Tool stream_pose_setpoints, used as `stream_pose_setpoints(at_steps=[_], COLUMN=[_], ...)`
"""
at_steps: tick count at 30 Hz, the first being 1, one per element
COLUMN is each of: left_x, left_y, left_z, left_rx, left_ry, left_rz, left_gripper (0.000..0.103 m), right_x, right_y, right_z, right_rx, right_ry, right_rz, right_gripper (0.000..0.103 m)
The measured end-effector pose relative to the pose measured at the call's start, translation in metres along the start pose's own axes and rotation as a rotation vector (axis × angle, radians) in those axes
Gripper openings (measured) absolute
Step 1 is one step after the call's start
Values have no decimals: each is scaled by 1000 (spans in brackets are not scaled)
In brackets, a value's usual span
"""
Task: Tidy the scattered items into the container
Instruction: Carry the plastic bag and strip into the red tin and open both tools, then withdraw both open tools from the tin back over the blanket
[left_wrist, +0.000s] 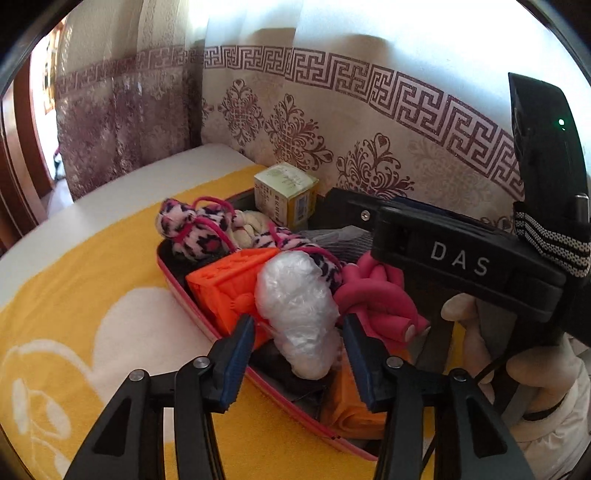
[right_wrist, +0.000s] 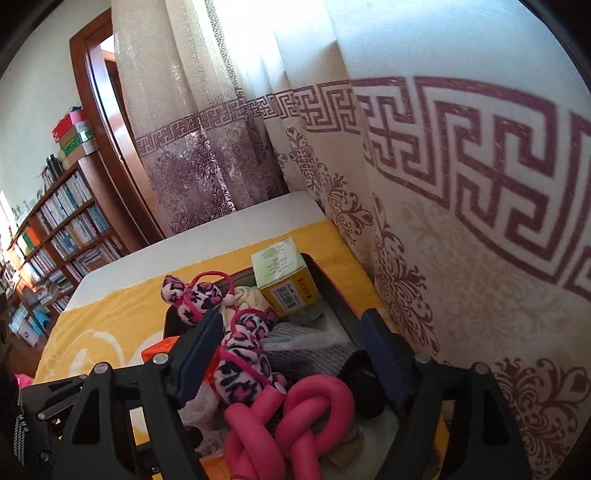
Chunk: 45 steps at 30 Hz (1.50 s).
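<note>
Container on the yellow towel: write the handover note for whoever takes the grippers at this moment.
Left gripper: open, pads either side of the plastic-wrapped bundle, not pressing.
Right gripper: open, nothing gripped, over the pink foam knot.
Container: holds the bundle, knot, orange box, leopard plush, carton.
Done: these are in.
Left: none loose in view; check outside it.

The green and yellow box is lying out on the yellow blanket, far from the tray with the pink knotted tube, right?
Not quite. The green and yellow box stands inside the tray, at its far end, as the right wrist view shows. The pink knotted tube is in that tray too.
</note>
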<state>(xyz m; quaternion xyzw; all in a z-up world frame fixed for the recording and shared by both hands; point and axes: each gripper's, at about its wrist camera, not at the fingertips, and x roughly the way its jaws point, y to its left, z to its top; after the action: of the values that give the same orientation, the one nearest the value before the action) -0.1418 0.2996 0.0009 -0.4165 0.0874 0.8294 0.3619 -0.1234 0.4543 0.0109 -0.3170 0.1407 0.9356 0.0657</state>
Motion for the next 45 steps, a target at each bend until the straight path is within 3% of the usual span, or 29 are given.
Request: stream_pose_setpoints(at_steps=[1,2,22,41,42,43,45], left_x=[-3,-7,-59,-88,-91,-93,-98], left_y=[-1,-3,-16,-19,-17,-14,-5], left_z=[-1,-2,-12,-31,-33,-35,-41], left_rx=[7,12,64,47,36,17,-36], left_ry=[-19,-40,-173,-200,-201,-198,-210], left_rz=[18,35,150,204,209,212,213], left_gripper=[68,69,69,69,71,86,102], right_x=[-1,-1,-54,-94,-97,-98,-100], right_y=[-1,-3,12,17,17,17,16], right_z=[-1,-1,-20,-47,-51,-55,-66], right_rx=[7,13,3,-47,-60,-72,-88], right_ry=[-2,-5,-42,-22,-17,-9,14], right_rz=[0,-2,-4,-27,-31,-34,-42], right_gripper=[80,80,80,80,80,80,80])
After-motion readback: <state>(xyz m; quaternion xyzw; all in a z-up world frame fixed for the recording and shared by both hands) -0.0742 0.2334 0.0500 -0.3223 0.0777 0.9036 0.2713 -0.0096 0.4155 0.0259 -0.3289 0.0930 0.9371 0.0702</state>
